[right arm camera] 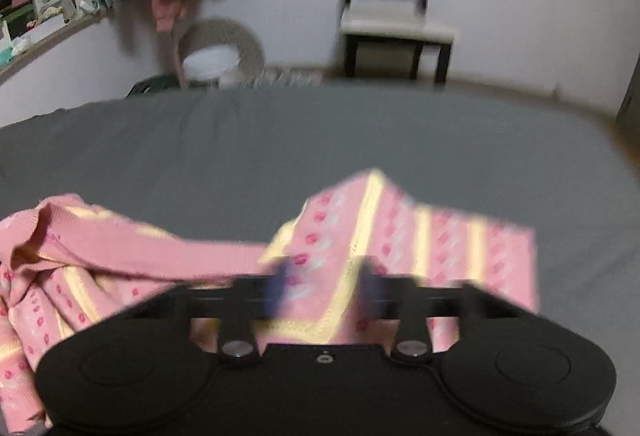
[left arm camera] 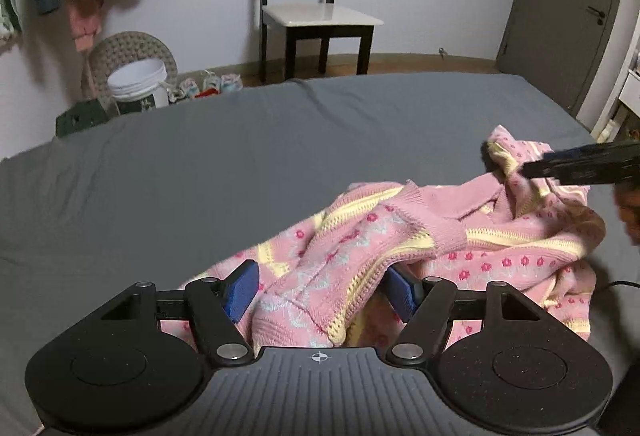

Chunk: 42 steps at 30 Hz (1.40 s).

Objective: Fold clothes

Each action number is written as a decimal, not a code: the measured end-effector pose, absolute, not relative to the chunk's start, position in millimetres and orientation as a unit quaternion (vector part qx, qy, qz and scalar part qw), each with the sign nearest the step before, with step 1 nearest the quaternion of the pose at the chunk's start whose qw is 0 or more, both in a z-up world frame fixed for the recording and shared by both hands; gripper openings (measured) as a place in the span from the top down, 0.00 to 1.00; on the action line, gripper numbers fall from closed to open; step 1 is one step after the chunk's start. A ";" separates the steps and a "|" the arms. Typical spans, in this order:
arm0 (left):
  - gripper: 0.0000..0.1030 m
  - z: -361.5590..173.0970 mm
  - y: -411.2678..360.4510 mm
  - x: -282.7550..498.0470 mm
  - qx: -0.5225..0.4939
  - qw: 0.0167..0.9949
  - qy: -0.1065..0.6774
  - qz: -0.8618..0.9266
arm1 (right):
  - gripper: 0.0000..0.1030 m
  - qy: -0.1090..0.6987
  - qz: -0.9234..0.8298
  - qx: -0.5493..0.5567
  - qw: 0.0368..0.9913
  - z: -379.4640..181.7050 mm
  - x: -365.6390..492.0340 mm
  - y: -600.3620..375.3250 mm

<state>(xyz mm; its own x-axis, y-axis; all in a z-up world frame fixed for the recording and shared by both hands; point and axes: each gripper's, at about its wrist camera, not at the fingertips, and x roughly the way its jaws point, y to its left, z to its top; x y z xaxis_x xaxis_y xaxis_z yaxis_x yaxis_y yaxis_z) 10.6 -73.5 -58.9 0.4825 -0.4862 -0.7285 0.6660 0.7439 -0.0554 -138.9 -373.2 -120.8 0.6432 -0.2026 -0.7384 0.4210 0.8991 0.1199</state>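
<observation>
While the pink sweater (left arm camera: 400, 236) lies bunched on the grey bed (left arm camera: 240, 156), you have both claws on it: your left gripper (left arm camera: 320, 288) pinches a knit fold, your right gripper (right arm camera: 324, 284) looks clamped on a striped edge, though blurred. You seem to be spreading it; next, pull apart and lay it flat.

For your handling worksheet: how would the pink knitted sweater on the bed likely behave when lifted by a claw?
The pink sweater is probably floppy: it lies in rumpled folds. It would likely sag and drape, since the fabric bunches between the left claw. The textured knit probably isn't slippery.
</observation>
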 end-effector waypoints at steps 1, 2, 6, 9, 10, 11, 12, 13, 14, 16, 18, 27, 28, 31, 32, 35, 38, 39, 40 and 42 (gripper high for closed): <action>0.35 -60.2 -74.4 10.2 0.122 0.854 0.380 -0.334 | 0.89 0.376 -0.178 0.150 0.897 -114.8 -145.8 -375.3; 0.36 -61.5 -75.4 9.8 0.126 0.855 0.380 -0.329 | 0.91 0.368 -0.181 0.152 0.899 -106.9 -153.2 -375.9; 0.36 -59.8 -72.4 9.8 0.124 0.862 0.380 -0.312 | 0.93 0.418 -0.192 0.055 0.886 -79.7 -197.4 -361.6; 0.36 -59.9 -71.7 8.7 0.138 0.865 0.373 -0.306 | 0.96 0.544 -0.101 -0.008 0.833 -101.4 -212.0 -340.9; 0.36 -60.1 -72.7 8.0 0.143 0.865 0.371 -0.307 | 0.96 0.563 -0.070 -0.020 0.823 -109.4 -214.1 -333.0; 0.36 -60.1 -73.8 7.1 0.147 0.864 0.370 -0.309 | 0.95 0.565 -0.071 -0.025 0.822 -113.1 -213.1 -329.2; 0.36 -59.4 -75.1 6.0 0.151 0.863 0.368 -0.313 | 0.94 0.555 -0.080 -0.018 0.828 -110.4 -211.2 -328.8; 0.36 -57.6 -76.3 5.4 0.155 0.862 0.364 -0.316 | 0.91 0.532 -0.084 -0.007 0.843 -101.4 -210.2 -329.6; 0.36 -55.2 -77.7 4.8 0.159 0.862 0.361 -0.319 | 0.73 0.499 -0.091 0.009 0.862 -88.8 -210.4 -332.5; 0.36 -48.7 -79.6 3.0 0.157 0.863 0.351 -0.327 | 0.32 0.421 -0.118 0.047 0.898 -64.2 -214.2 -342.3; 0.36 -41.5 -78.5 1.7 0.145 0.868 0.336 -0.337 | 0.25 0.352 -0.139 0.093 0.921 -48.9 -221.4 -351.3; 0.35 -32.7 -76.6 3.5 0.127 0.859 0.327 -0.372 | 0.37 0.285 -0.030 0.130 0.949 -77.2 -197.2 -322.6; 0.35 -37.3 -81.4 2.3 0.147 0.852 0.335 -0.375 | 0.46 0.291 -0.015 0.109 0.950 -81.4 -190.8 -311.0; 0.35 -47.3 -94.1 -5.2 0.189 0.823 0.354 -0.402 | 0.57 0.298 0.055 0.083 0.949 -89.6 -174.2 -281.1; 0.35 -49.1 -97.2 -7.8 0.196 0.812 0.360 -0.415 | 0.57 0.299 0.078 0.087 0.947 -89.9 -167.1 -275.7; 0.35 -52.4 -101.3 -13.3 0.197 0.787 0.380 -0.444 | 0.58 0.308 0.130 0.121 0.935 -91.4 -150.6 -268.1; 0.35 -53.9 -101.4 -21.1 0.212 0.782 0.376 -0.449 | 0.61 0.309 0.137 0.104 0.935 -94.9 -136.2 -266.8; 0.35 -52.9 -101.3 -23.3 0.216 0.780 0.374 -0.452 | 0.61 0.301 0.141 0.092 0.939 -94.3 -137.0 -264.9; 0.35 -51.7 -101.0 -26.7 0.220 0.777 0.371 -0.459 | 0.61 0.288 0.142 0.079 0.944 -94.7 -137.9 -264.1; 0.35 -48.6 -99.8 -35.0 0.229 0.767 0.363 -0.477 | 0.61 0.263 0.146 0.063 0.952 -95.5 -137.4 -264.0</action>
<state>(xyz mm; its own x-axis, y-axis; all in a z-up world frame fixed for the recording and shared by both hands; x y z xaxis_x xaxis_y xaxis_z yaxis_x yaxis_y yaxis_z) -35.0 -99.8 -48.6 0.2812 -0.5660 -0.7750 0.8979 0.4401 0.0044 -137.4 -264.0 -95.5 0.8191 0.3115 -0.4818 -0.2458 0.9493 0.1959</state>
